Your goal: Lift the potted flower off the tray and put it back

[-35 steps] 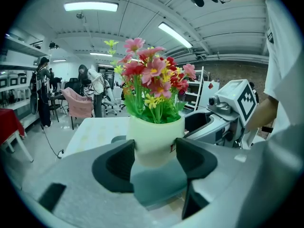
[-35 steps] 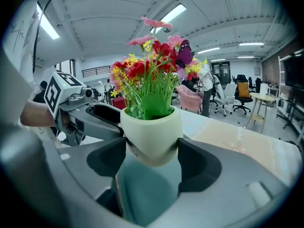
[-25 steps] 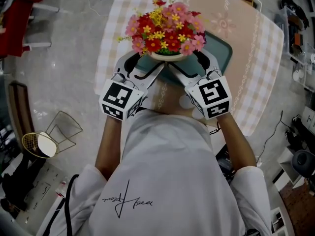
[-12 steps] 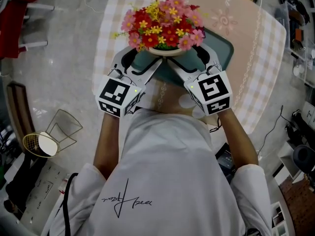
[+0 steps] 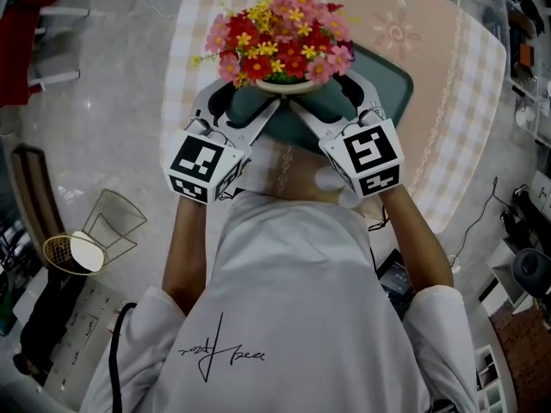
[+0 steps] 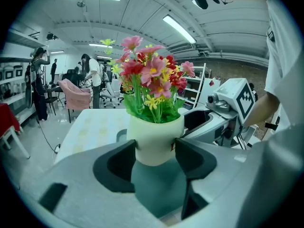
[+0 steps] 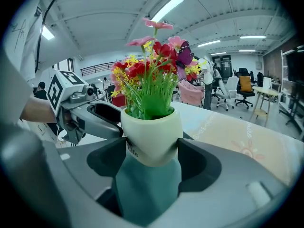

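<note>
We found the potted flower (image 5: 277, 41) filling the left gripper (image 6: 154, 148) and right gripper (image 7: 152, 148), tray (image 5: 392, 86) below; table (image 5: 456, 76) beyond lay open.

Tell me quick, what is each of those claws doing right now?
Left gripper: shut on the cream, rounded pot of red, pink and yellow flowers.
Right gripper: shut on the same pot.

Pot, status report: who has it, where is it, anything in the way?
Left hand-held gripper and right hand-held gripper shut on pot. Pot upright over tray. Nothing in the way.
</note>
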A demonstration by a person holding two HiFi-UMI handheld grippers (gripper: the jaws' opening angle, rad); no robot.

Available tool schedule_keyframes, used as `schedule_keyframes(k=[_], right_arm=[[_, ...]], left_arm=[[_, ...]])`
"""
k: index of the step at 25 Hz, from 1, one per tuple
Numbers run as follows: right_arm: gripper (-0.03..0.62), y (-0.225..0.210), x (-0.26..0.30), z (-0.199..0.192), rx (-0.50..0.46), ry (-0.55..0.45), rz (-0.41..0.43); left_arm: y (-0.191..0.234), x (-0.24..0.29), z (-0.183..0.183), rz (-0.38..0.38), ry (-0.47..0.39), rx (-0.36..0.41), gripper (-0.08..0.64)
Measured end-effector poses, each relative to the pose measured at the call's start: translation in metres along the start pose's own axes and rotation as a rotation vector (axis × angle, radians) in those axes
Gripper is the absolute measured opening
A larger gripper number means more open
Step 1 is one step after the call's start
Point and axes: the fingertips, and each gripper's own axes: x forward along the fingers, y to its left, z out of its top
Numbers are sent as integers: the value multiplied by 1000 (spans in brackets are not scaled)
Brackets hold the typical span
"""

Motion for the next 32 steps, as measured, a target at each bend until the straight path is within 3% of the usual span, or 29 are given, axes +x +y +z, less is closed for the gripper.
schedule_keyframes(k=[18, 32], right_arm=[[347, -11, 31, -10, 30, 16, -2], [345, -19, 48, -16, 28, 9, -16]], left_arm=[[26, 19, -17, -26, 35, -31, 256], [39, 32, -23, -7, 54, 7, 256]])
